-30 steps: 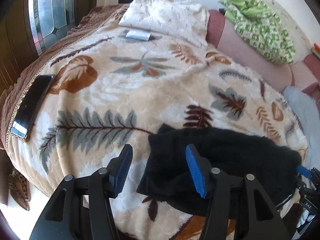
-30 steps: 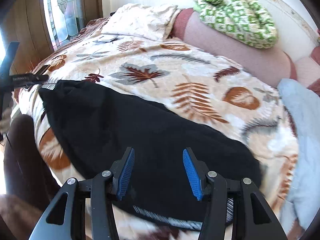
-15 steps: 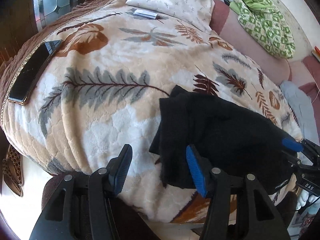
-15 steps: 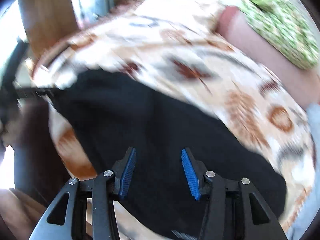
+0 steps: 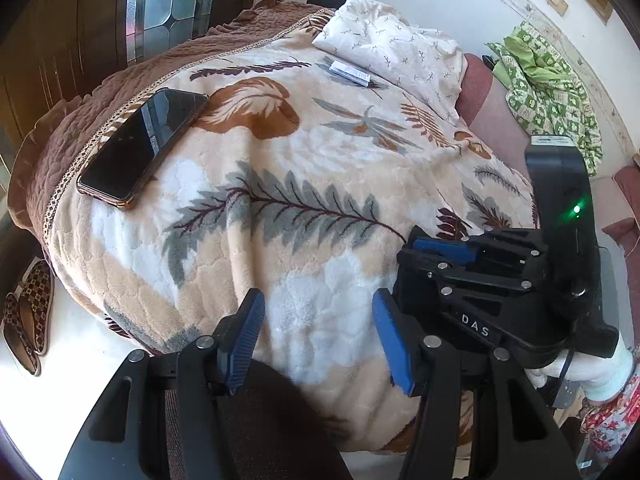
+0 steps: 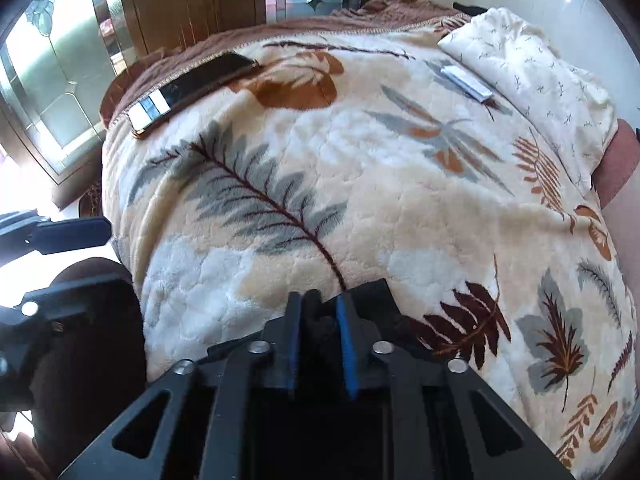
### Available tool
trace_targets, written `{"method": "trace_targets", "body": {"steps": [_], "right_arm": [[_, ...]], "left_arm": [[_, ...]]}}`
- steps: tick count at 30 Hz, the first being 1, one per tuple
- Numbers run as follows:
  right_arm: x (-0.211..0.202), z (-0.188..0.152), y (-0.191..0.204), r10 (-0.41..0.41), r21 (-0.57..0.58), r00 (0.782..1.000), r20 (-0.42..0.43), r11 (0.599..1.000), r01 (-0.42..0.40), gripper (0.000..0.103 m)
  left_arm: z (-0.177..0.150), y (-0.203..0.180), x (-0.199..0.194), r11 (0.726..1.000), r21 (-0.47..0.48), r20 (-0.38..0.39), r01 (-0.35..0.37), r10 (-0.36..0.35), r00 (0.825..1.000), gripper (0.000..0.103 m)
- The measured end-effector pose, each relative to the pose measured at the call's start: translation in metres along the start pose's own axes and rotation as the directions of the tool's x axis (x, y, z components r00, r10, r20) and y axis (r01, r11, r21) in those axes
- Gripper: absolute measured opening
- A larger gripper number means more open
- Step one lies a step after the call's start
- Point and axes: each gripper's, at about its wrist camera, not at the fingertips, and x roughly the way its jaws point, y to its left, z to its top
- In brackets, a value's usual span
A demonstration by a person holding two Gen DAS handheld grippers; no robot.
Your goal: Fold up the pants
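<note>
Near the blanket's (image 6: 360, 184) front edge, the right gripper (image 6: 318, 312) was closing on a bunched fold of black pants (image 6: 316, 320), presumably to carry it over; the left gripper (image 5: 316, 336) hung open, empty.

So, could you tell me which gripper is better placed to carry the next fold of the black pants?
Right. The right gripper is closing with a bunch of the black pants between its pads, while the left gripper stands open over bare blanket, holding nothing.
</note>
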Motion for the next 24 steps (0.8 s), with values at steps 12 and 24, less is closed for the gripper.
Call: {"method": "trace_targets", "body": {"steps": [12,24], "right_arm": [[-0.003,0.036,-0.063,0.079,0.301,0.995,0.062,0.949,-0.094,0.031],[-0.099,-0.114,-0.087,-0.014,0.446,0.987,0.159,0.893,-0.059,0.045]], "left_arm": [[0.003,-0.01,0.003,1.0,0.024,0.006,0.012,-0.012,1.0,0.055],[0.021,-0.069,0.041,0.99,0.117,-0.057,0.072,-0.066,0.996,0.056]]}}
